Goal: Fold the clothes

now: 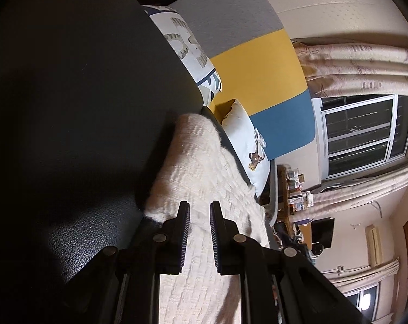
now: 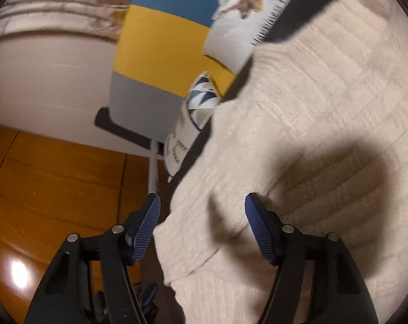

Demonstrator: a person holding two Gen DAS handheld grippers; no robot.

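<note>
Sweater (image 2: 298, 124): we are finding it lying across the dark sofa (image 1: 77, 102), overhanging its edge.
Left gripper (image 1: 199, 229): narrowly parted; grip unconfirmed.
Right gripper (image 2: 202, 226): gaping, straddling the hem.
Risk: we are judging the unpinched hem may slide floorward.

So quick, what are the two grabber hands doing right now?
Left gripper: nearly closed over the cream knit sweater; whether it pinches the knit cannot be told.
Right gripper: open, sweater edge between its fingers, not gripped.

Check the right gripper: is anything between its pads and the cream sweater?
Nothing visible. The right gripper stands open with the cream knit sweater edge already between its pads; the pillows lie beyond, out of the way.
</note>
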